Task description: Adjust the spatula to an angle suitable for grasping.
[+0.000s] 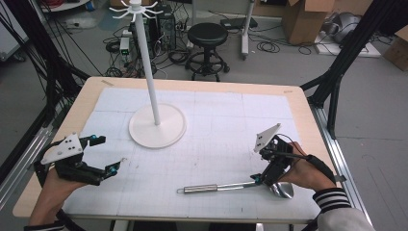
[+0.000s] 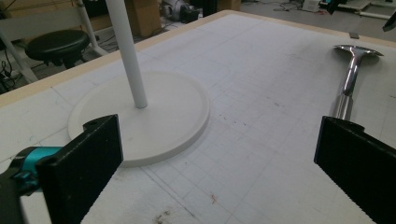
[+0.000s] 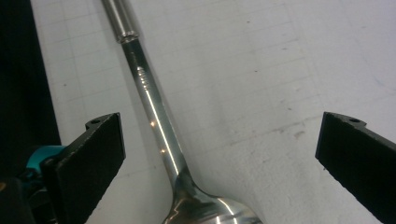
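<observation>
Steel ladle: a polished metal ladle [image 1: 226, 187] lies flat on the white gridded mat [image 1: 216, 125], near the table's front edge on the person's right side.
Ladle handle: the thick tubular grip with a small hanging loop points toward the left of the high view; a thinner shaft joins it to the bowl.
Ladle bowl: the bowl rests on the mat under the right hand, partly covered by the gripper in the high view; in the right gripper view its shiny rim shows at the bottom edge.
Right gripper: the right gripper [image 3: 224, 154] hangs over the neck of the ladle, jaws spread wide; the shaft runs up between them, nearer the one on the left of its own view, and neither pad touches the metal.
Right hand: the right hand [image 1: 308, 173], in a black strap and striped cuff, holds the tool just above the bowl.
Left gripper: the left gripper [image 1: 113, 168] sits well apart from the ladle, at the mat's left edge, jaws spread with nothing between them.
Left gripper's outlook: its view looks across the mat to the stand and the far-off ladle.
Stand: a white hook stand [image 1: 154, 91] rises from a round base at the mat's middle rear, well apart from the ladle.
Table: a light wooden table [image 1: 86, 98] carries the mat.
Floor beyond: a black stool [image 1: 207, 34], cables and cardboard boxes.
</observation>
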A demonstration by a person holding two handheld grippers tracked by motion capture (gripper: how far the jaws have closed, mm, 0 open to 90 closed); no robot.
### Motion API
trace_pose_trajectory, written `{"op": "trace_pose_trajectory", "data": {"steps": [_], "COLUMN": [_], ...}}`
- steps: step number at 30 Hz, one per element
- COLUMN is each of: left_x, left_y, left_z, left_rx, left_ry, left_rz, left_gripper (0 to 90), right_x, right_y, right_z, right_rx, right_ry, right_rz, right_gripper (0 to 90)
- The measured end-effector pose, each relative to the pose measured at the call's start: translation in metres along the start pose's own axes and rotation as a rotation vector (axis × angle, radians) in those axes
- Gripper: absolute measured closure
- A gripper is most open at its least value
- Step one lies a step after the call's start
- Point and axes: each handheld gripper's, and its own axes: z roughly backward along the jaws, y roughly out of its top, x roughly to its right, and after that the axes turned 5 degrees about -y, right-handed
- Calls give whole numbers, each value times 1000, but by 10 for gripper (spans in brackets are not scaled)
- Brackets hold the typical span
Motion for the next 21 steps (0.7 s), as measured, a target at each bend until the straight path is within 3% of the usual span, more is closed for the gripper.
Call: {"op": "trace_pose_trajectory", "data": {"steps": [7, 14, 16, 21], "left_x": [0, 0, 0, 0], "left_y": [0, 0, 0, 0], "left_z": [-1, 0, 0, 0], "left_rx": [-4, 1, -2, -3], "left_ry": [-1, 0, 0, -2], "left_rz": [2, 6, 3, 0], "left_gripper": [17, 17, 17, 17], "right_x": [-8, -14, -15, -20], "right_y": [6, 11, 13, 16], "right_z": [-12, -28, -32, -42], "right_rx": [-34, -85, -107, -140], "right_ry": [48, 61, 60, 72], "right_rz": [66, 109, 128, 152], "right_gripper": [41, 80, 148, 202]}}
